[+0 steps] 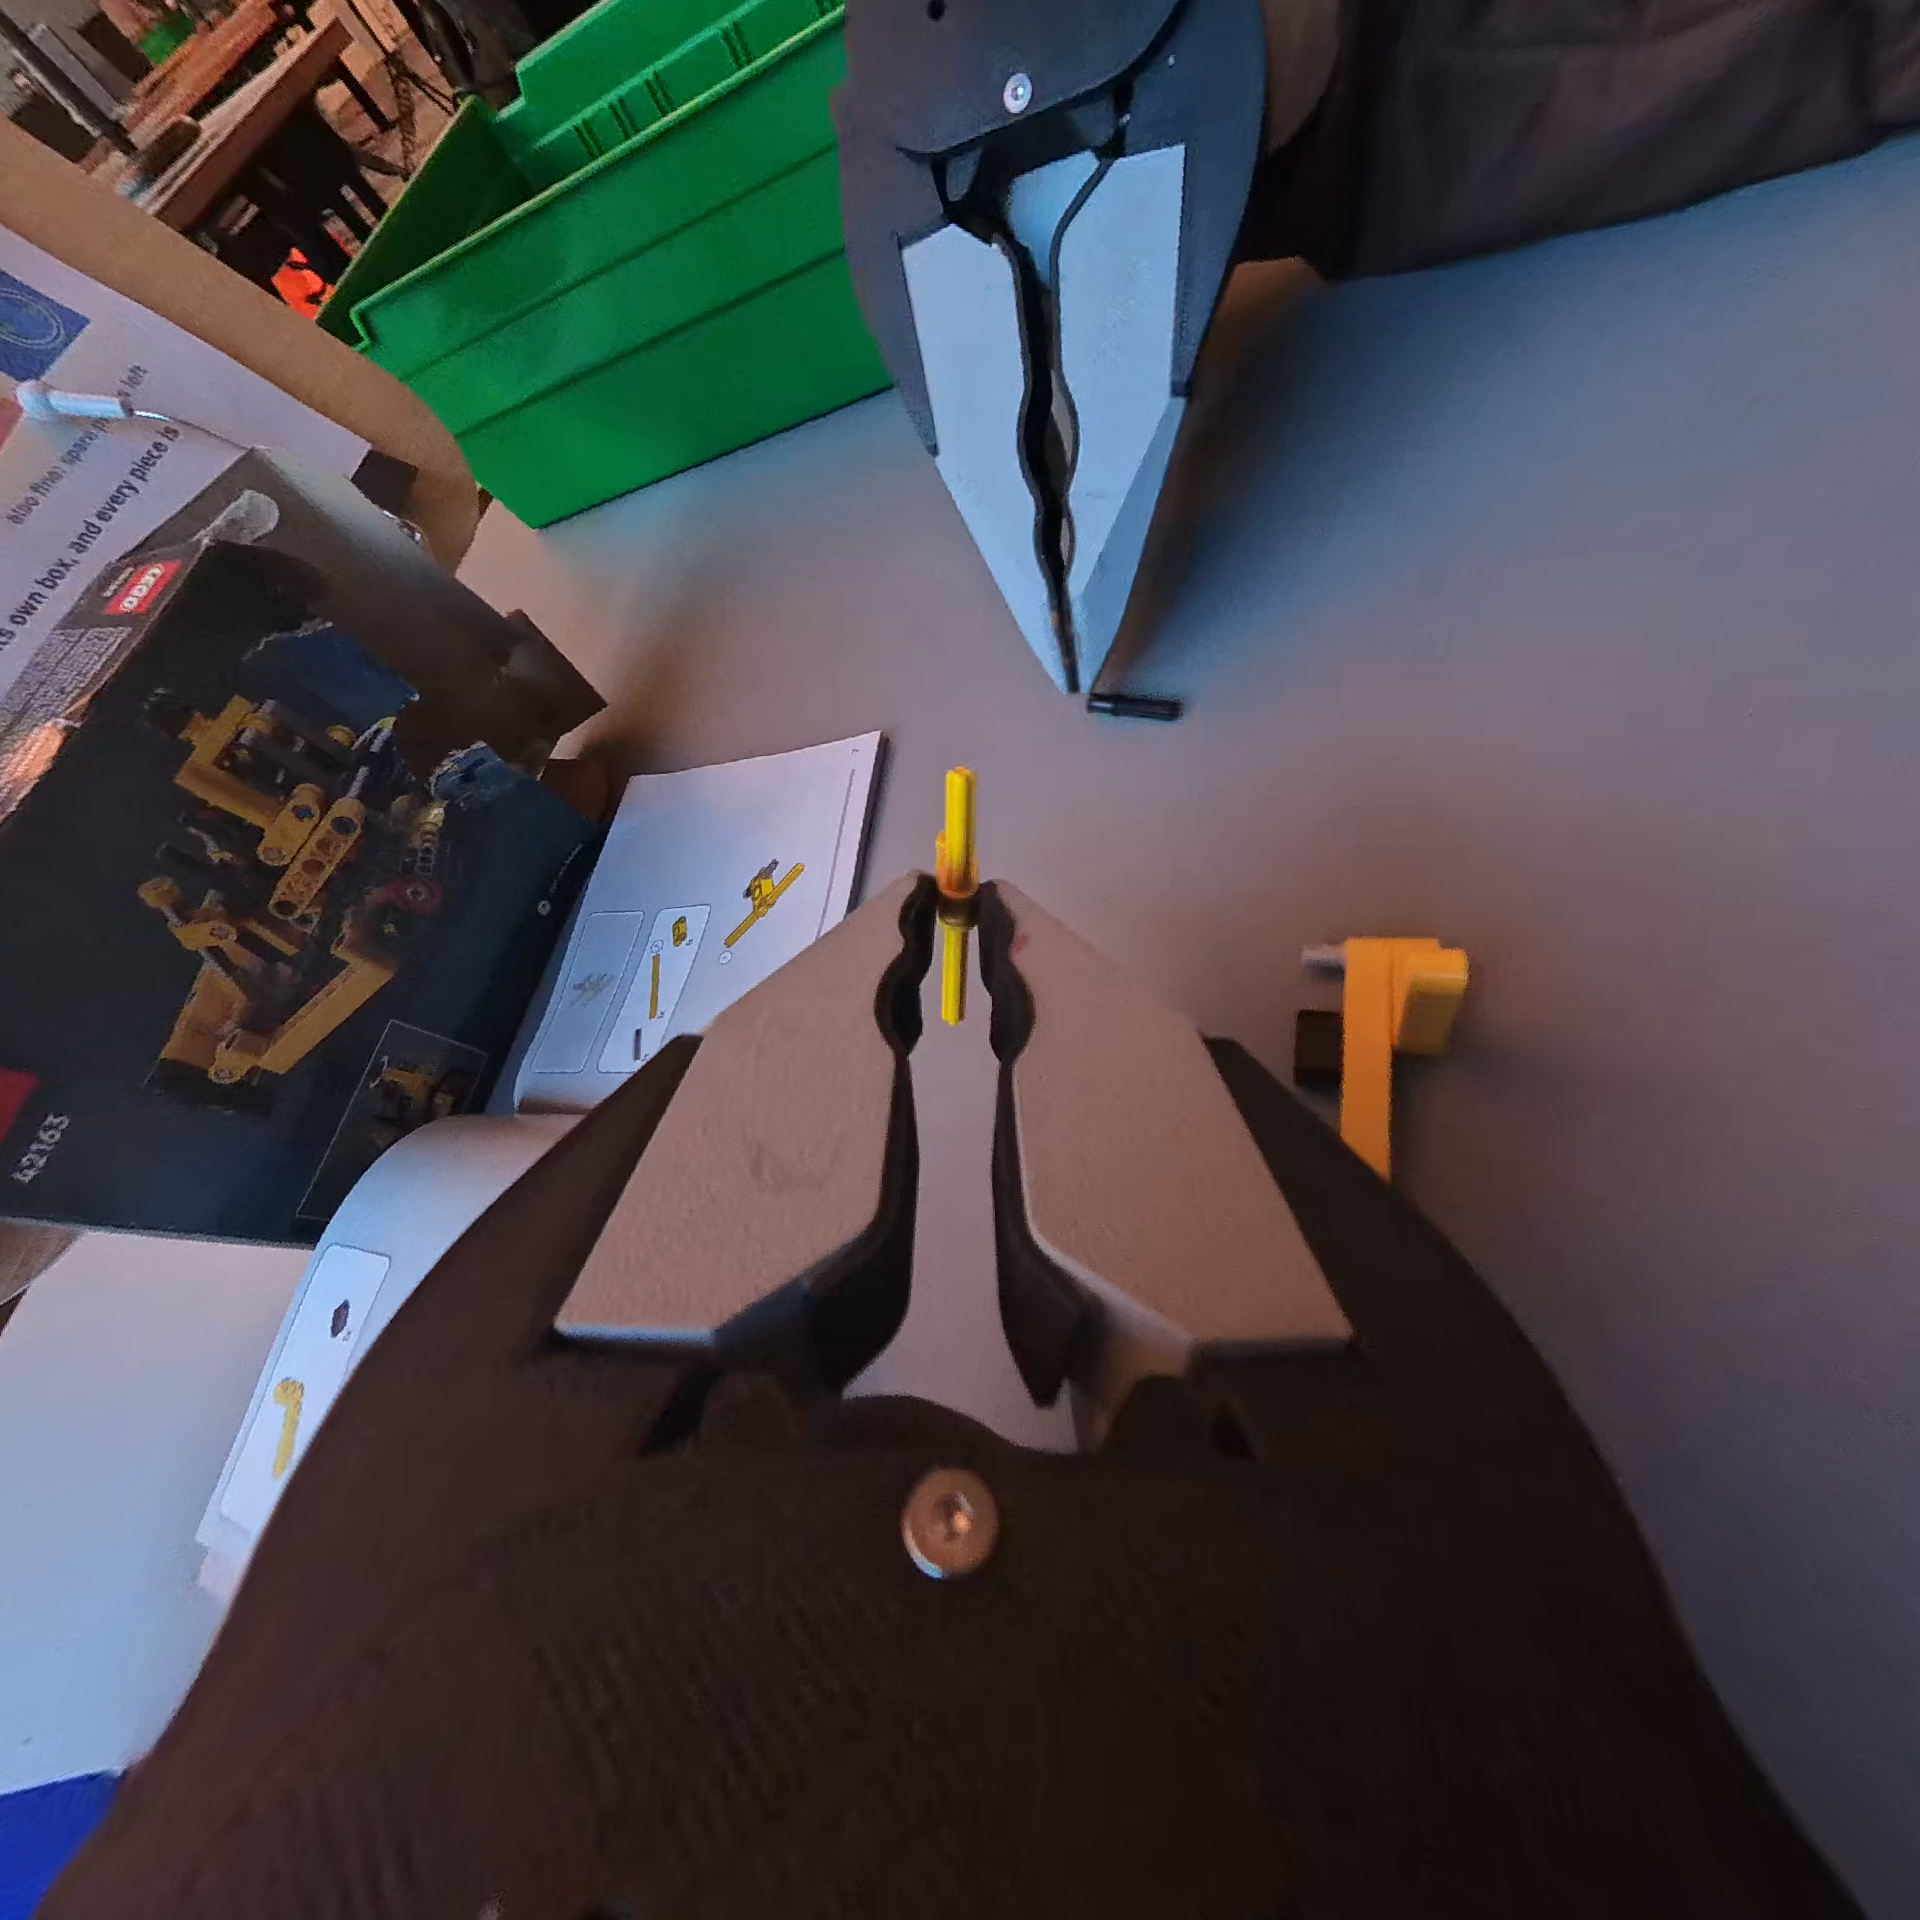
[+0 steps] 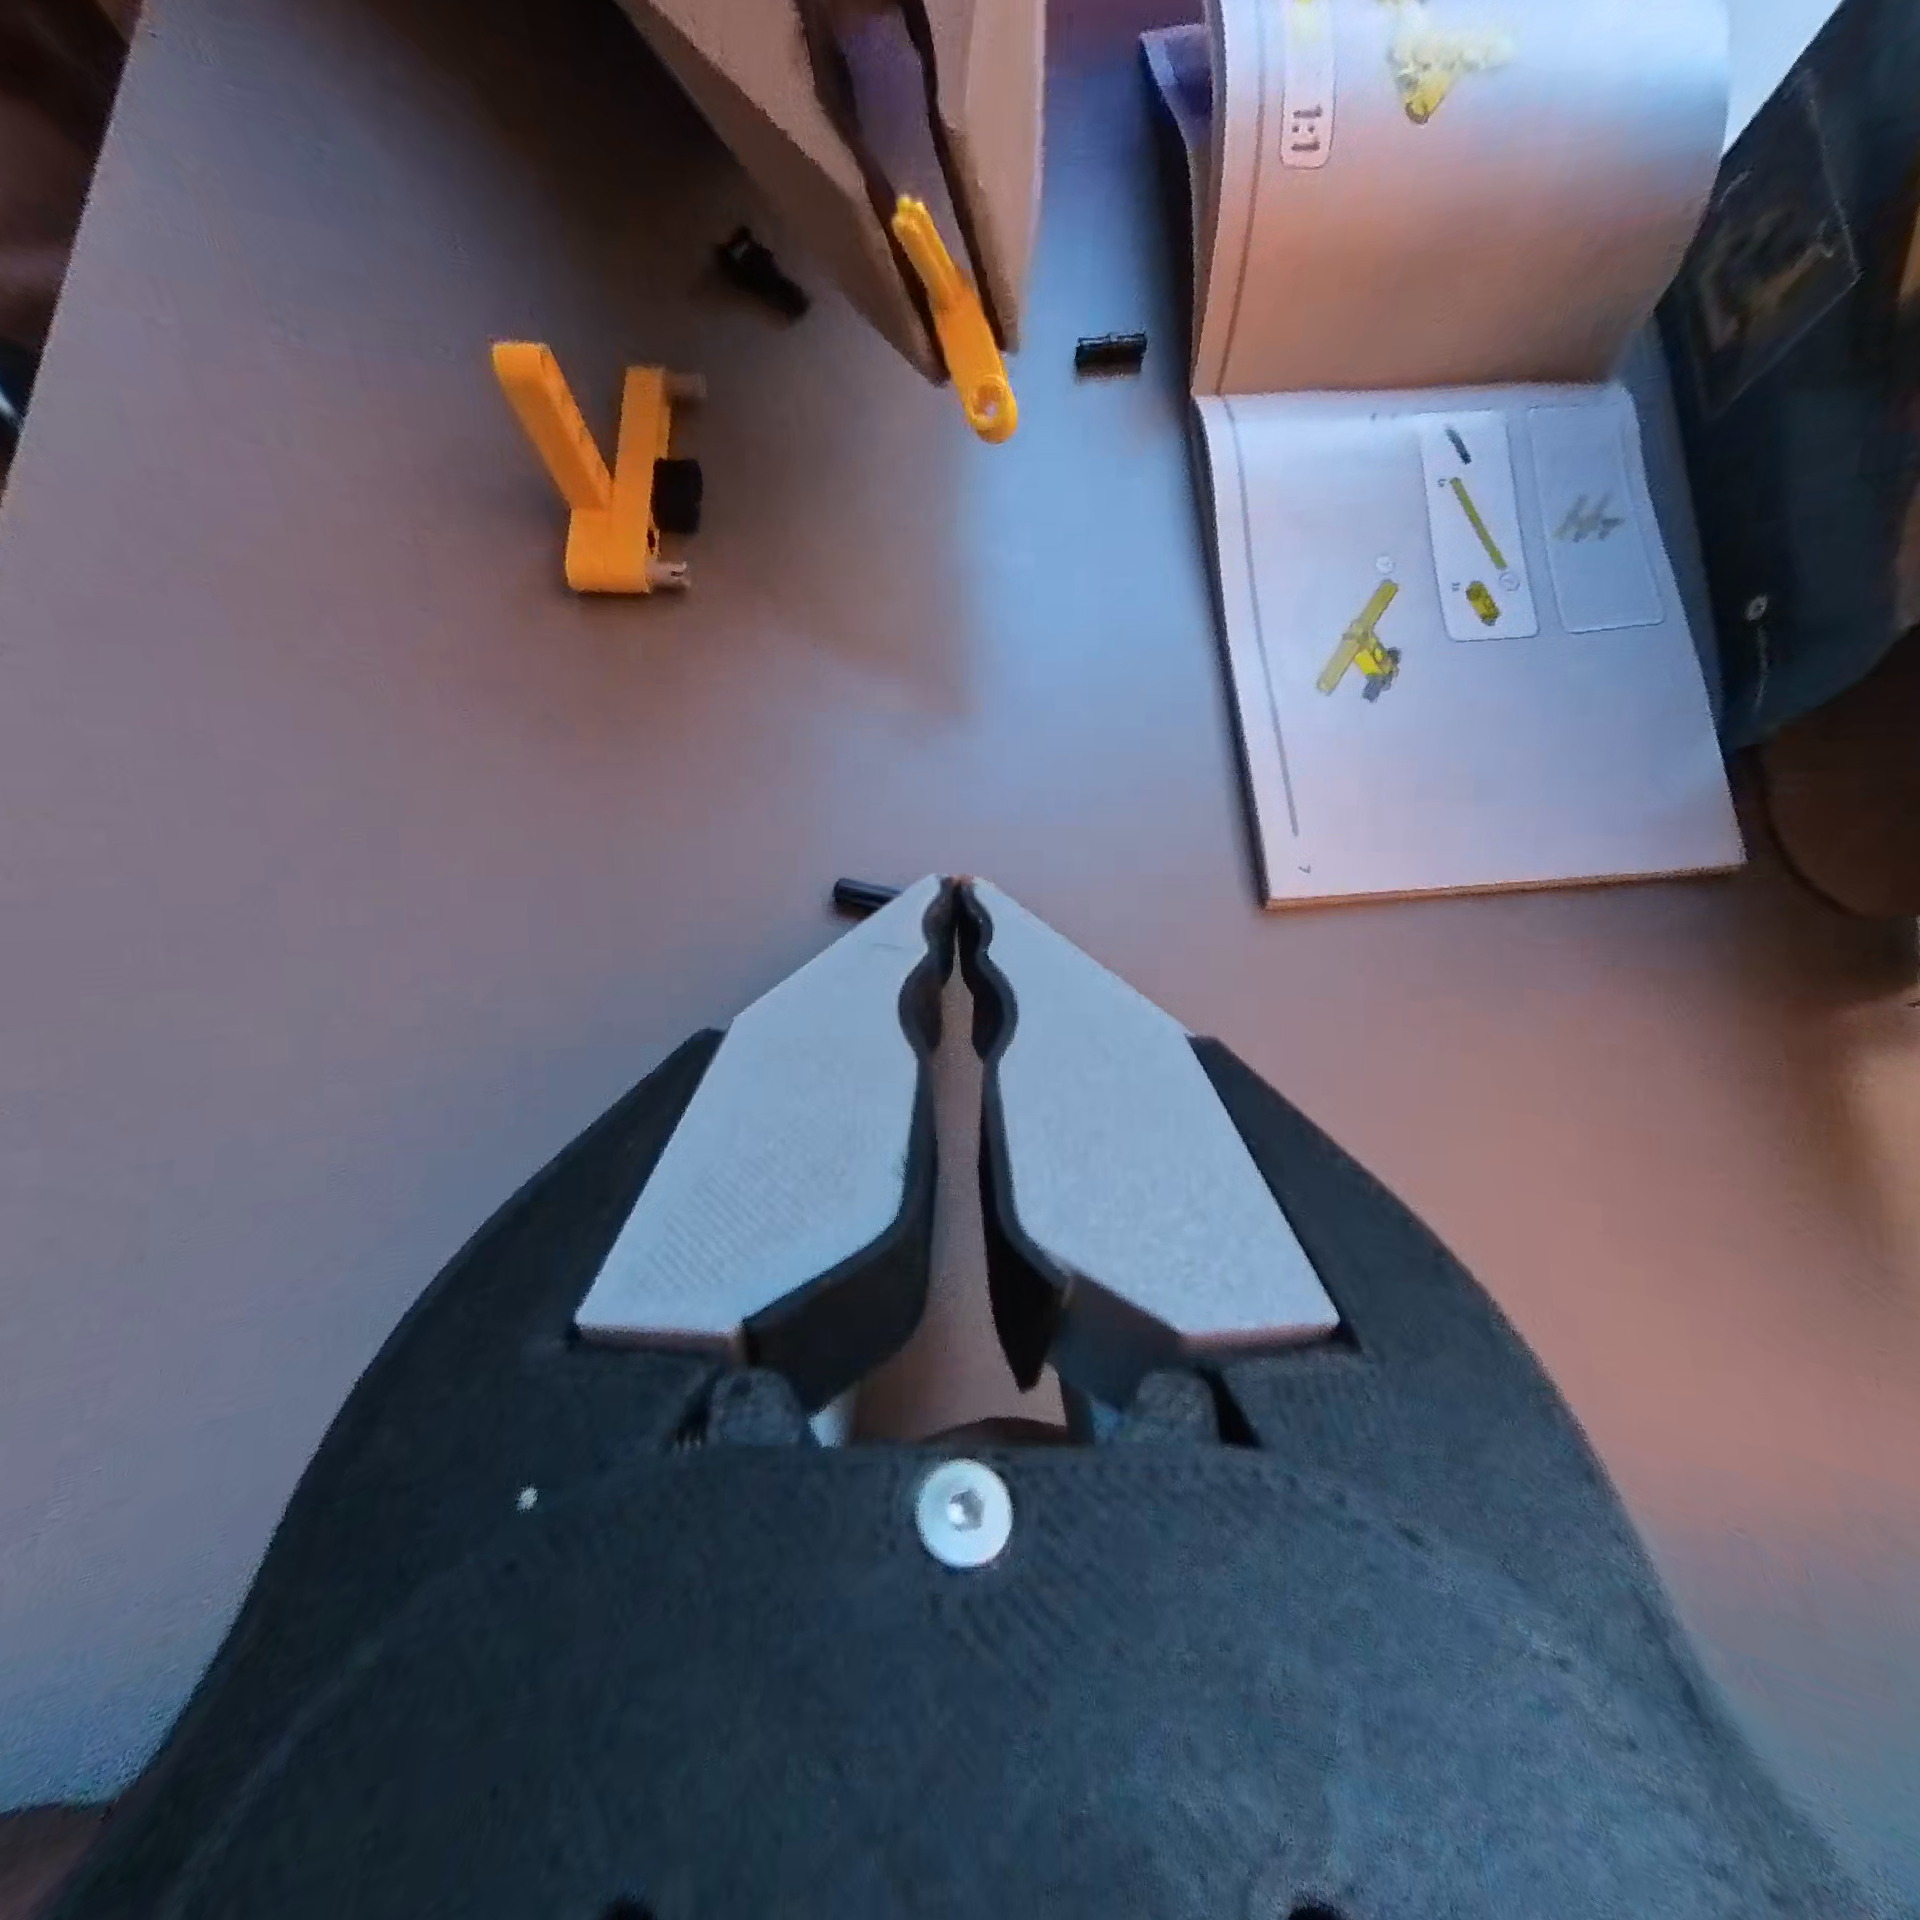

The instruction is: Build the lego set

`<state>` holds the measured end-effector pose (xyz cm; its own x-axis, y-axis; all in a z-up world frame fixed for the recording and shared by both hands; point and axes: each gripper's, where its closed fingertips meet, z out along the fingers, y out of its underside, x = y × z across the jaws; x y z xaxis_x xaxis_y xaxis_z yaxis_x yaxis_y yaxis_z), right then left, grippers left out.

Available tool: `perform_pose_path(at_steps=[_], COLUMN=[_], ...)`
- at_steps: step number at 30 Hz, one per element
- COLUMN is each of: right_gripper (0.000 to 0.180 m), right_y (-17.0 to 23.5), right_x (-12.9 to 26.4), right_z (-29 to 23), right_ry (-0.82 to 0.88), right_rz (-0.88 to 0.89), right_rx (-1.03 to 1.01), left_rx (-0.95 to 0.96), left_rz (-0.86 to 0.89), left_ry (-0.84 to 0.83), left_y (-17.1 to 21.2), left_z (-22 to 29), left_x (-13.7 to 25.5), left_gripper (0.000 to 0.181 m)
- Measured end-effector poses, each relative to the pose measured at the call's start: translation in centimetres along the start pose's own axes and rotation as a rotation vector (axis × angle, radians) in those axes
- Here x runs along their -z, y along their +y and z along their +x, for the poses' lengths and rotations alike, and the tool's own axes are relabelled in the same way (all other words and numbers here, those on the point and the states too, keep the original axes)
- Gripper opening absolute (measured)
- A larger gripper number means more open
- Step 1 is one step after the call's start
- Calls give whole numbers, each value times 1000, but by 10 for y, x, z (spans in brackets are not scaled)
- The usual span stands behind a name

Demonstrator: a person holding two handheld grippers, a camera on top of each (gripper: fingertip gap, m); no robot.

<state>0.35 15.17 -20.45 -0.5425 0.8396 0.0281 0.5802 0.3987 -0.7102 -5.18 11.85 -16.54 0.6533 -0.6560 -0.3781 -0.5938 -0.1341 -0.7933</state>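
My left gripper [image 1: 954, 891] is shut on a thin yellow axle [image 1: 957, 821] with a small orange-yellow piece on it, and holds it above the grey table [image 1: 1558, 623]. It also shows at the top of the right wrist view [image 2: 971, 348], where the held yellow piece [image 2: 961, 322] points down. My right gripper [image 2: 956, 888] is shut with nothing seen between its tips, low over the table. A short black pin [image 2: 857, 894] lies just beside its tip. The right gripper [image 1: 1075, 675] and that pin [image 1: 1132, 708] also show in the left wrist view. A yellow part-built assembly [image 2: 603, 488] lies on the table.
An open instruction booklet [image 2: 1455, 644] lies by the dark set box [image 1: 239, 883]. Green bins [image 1: 623, 312] stand at the far edge. Another black pin [image 2: 1110, 353] and a black piece [image 2: 758, 270] lie loose. The yellow assembly [image 1: 1382, 1029] lies right of my left gripper. Some 8 cm of space lies between my two pairs of fingers.
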Motion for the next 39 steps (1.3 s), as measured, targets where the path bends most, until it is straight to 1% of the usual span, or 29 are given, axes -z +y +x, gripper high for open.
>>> perform_pose_path(at_steps=[3, 5, 7, 8, 9, 12, 14, 15, 19, 23, 27, 29, 31, 33, 39], right_gripper=[0, 0, 1, 9, 11, 9, 12, 15, 16, 12, 13, 13, 13, 14, 20], right_y=[0, 4, 12, 14, 14, 1, -2, -1, 8, 2, 2, -3, -9, -15, -20], right_x=[-1, 0, 4, 7, 10, 16, 14, 11, -1, -9, -6, -2, -1, -4, -14], right_z=[12, 23, 22, 19, 16, 3, -3, -4, -3, -2, 6, 11, 10, 8, -4], right_ry=[73, 118, 92, 70, 54, 7, -17, -14, 15, 5, 48, 73, 57, 38, 5], right_rz=[-12, -44, -85, -108, -117, -78, -90, -107, -181, -156, -147, -107, -67, -38, -53], right_rx=[-1, -71, -188, -247, -285, -316, -343, -349, -355, -349, -323, -309, -311, -319, -282], left_rx=[-3, 3, 0, 0, 2, -6, -4, -4, 5, 14, 30, 54, 75, 119, 335], left_rz=[-7, -14, -19, -25, -30, -27, -26, -26, -23, -32, -32, -25, -18, -29, 17], left_ry=[-32, -50, -48, -36, -30, -35, -40, -45, -65, -65, -65, -57, -51, -39, 18], left_y=[2, 4, 6, 7, 8, 7, 6, 6, 6, 8, 8, 7, 7, 9, 6], left_z=[-5, -9, -9, -7, -6, -6, -7, -7, -12, -12, -13, -13, -13, -14, -20], left_x=[0, -1, -2, -3, -3, -4, -4, -4, -3, -4, -3, -3, -2, -2, 3], left_gripper=[5, 5, 5, 5, 5, 5, 5, 5, 5, 5, 5, 5, 5, 5, 5])
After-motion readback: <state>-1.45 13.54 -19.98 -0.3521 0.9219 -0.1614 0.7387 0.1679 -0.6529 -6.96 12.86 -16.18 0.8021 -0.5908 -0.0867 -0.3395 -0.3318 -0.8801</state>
